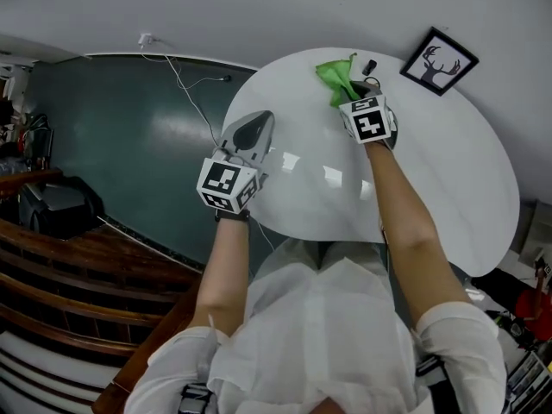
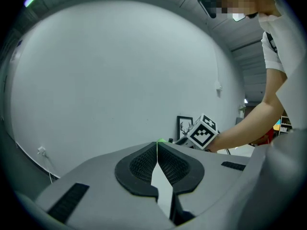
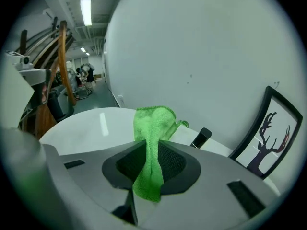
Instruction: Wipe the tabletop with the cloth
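Observation:
A green cloth (image 1: 336, 79) hangs over the far part of the round white tabletop (image 1: 431, 171), pinched in my right gripper (image 1: 355, 93). In the right gripper view the cloth (image 3: 152, 143) runs up between the shut jaws and fans out above the table. My left gripper (image 1: 256, 128) hovers at the table's left edge, jaws shut with nothing between them. In the left gripper view the jaws (image 2: 157, 150) meet in a thin line, and the right gripper's marker cube (image 2: 203, 131) shows beyond.
A framed deer picture (image 1: 439, 60) leans on the wall at the table's far right. A small black cylinder (image 1: 369, 65) stands near the cloth. A cable (image 1: 185, 89) hangs down the wall at left. Dark wooden furniture (image 1: 78, 274) lies lower left.

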